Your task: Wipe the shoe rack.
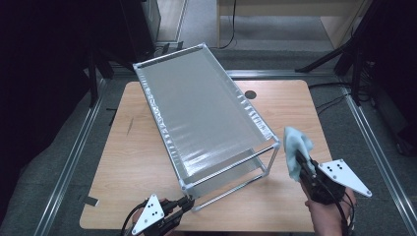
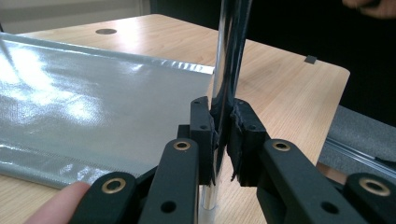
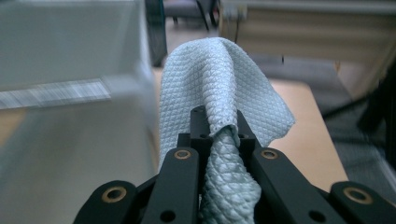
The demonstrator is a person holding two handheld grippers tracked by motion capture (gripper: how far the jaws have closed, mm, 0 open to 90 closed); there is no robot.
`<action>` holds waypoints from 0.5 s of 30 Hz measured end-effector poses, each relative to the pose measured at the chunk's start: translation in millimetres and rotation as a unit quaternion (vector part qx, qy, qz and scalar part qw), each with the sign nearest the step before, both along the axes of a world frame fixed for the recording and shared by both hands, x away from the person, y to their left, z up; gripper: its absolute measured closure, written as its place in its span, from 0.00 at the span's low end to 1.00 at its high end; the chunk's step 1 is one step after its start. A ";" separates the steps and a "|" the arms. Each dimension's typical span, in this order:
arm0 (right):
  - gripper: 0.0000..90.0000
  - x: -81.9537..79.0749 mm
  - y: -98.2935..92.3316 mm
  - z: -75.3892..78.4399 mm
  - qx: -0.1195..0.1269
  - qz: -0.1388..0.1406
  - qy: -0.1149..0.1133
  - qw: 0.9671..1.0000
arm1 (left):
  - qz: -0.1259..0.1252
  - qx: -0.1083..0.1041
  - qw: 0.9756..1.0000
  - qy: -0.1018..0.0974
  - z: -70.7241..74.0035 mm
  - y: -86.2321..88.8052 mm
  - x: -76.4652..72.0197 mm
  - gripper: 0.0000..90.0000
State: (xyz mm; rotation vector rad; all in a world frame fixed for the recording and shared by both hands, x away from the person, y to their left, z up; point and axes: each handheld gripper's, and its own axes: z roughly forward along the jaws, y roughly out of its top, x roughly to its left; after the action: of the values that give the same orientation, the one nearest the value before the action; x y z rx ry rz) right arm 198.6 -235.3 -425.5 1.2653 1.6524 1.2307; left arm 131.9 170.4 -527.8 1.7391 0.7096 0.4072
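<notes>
Left gripper (image 1: 186,203), at seven o'clock on the table (image 1: 133,162), is clenched on the near corner post of the shelf rack (image 1: 196,108), whose long axis runs from six toward eleven. Right gripper (image 1: 298,158) at four o'clock grasps the cloth (image 1: 296,142); the rack's top sheet lies toward ten o'clock from it, so this hand looks placed to wipe

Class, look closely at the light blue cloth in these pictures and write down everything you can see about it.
The cloth is pale blue with a woven diamond texture, like microfibre. It is bunched and pinched between the closed black jaws of the right gripper, its free part fanning out loosely above them. In the high view it is held up off the wooden table, beside the near right corner of the shelf rack, and looks clear of it.
</notes>
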 end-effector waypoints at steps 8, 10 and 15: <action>0.93 27.6 63.9 40.9 -0.020 0.087 -0.046 0.995 | -0.004 -0.004 1.000 0.001 -0.7 1.1 1.1 0.91; 0.93 36.7 79.1 37.1 -0.048 0.094 -0.020 0.994 | -0.005 -0.003 1.000 0.001 -0.6 0.9 1.3 0.91; 0.94 37.0 94.6 22.6 -0.049 0.082 0.000 0.995 | -0.007 -0.004 1.000 0.005 -0.2 -0.5 2.6 0.91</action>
State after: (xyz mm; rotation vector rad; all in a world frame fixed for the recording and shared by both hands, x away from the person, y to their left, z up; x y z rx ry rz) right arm 235.6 -140.7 -402.9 1.0892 1.8231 1.2290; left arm 134.5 169.9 -528.0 1.7382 0.7044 0.3845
